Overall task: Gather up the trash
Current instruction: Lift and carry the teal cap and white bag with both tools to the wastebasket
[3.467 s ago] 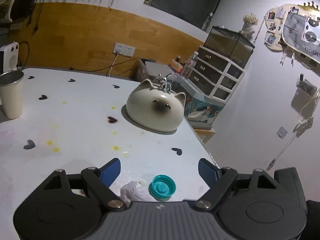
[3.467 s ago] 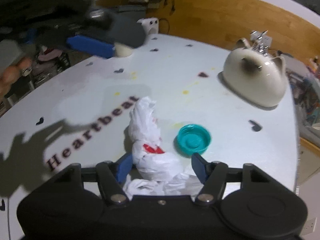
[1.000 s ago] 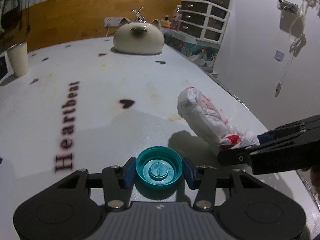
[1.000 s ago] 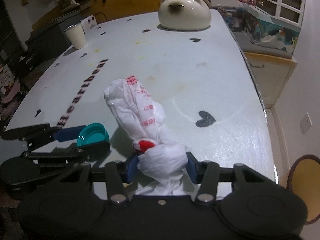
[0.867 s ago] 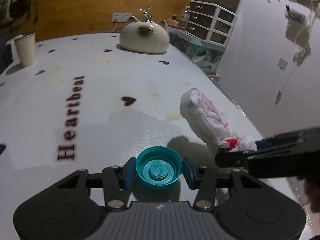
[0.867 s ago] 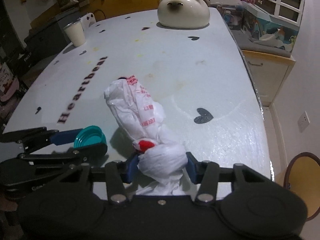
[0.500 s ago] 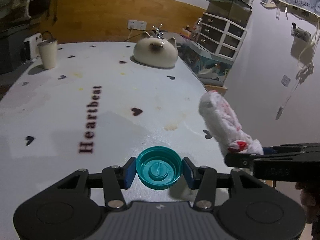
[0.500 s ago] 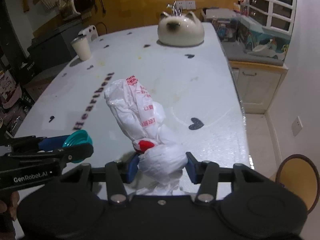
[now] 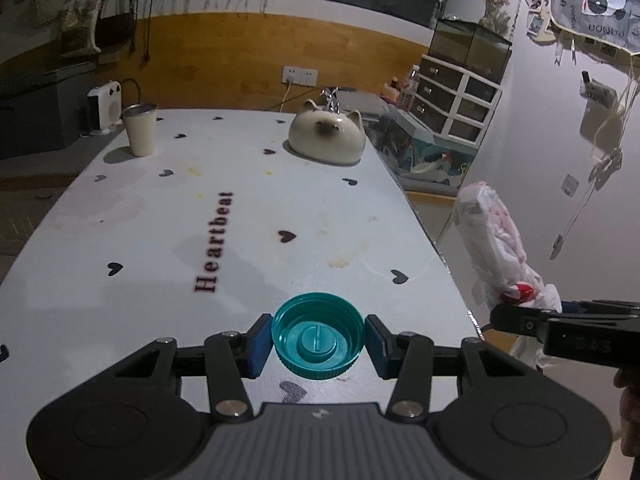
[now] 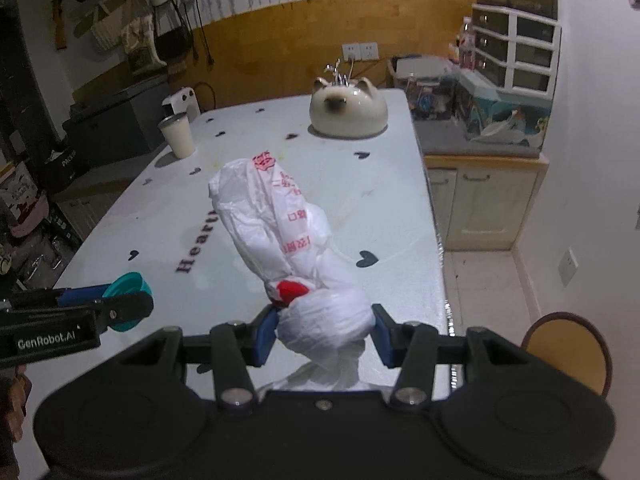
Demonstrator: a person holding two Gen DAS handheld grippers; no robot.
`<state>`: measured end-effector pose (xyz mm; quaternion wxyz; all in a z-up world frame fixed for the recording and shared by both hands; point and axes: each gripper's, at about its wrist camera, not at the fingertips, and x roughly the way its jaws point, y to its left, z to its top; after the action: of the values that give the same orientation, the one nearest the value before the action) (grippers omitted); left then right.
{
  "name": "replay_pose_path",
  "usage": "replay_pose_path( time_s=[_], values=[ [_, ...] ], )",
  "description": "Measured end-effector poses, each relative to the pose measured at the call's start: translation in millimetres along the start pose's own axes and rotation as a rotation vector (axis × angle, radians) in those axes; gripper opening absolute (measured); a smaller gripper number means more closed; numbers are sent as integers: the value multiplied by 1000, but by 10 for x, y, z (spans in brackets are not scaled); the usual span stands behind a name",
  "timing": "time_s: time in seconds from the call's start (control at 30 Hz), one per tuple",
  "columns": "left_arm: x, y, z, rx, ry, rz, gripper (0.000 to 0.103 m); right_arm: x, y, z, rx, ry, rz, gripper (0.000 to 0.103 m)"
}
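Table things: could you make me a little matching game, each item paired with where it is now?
Items:
1. teal cap
2. white plastic bag
3. cream cup
4. cat-shaped dish

Places:
A. far right end of the table
B. clamped in the right hand-held gripper
C. far left corner of the table
D. clamped in the left hand-held gripper

Pairs: 1-D, 2-B, 3-C, 4-A

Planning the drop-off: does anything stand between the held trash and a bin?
No bin is visible in either view, so that path cannot be judged. The left gripper holds the teal lid, the right gripper the knotted plastic bag, both above the table.
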<state>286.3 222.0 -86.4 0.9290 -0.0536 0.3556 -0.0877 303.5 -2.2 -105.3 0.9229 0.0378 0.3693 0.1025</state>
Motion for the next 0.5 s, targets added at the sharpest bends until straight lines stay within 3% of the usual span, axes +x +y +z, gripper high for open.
replay_pose_path(
  time_s=[0.27,0.5],
  values=[
    [-267,-284,-92,-8,-28,18,50,-435,-160,-61,-3,-53,2,50],
    [-290,-769,-138,-17,-31,40,50,-681,-538,-111,5,-82,17,50]
  ],
)
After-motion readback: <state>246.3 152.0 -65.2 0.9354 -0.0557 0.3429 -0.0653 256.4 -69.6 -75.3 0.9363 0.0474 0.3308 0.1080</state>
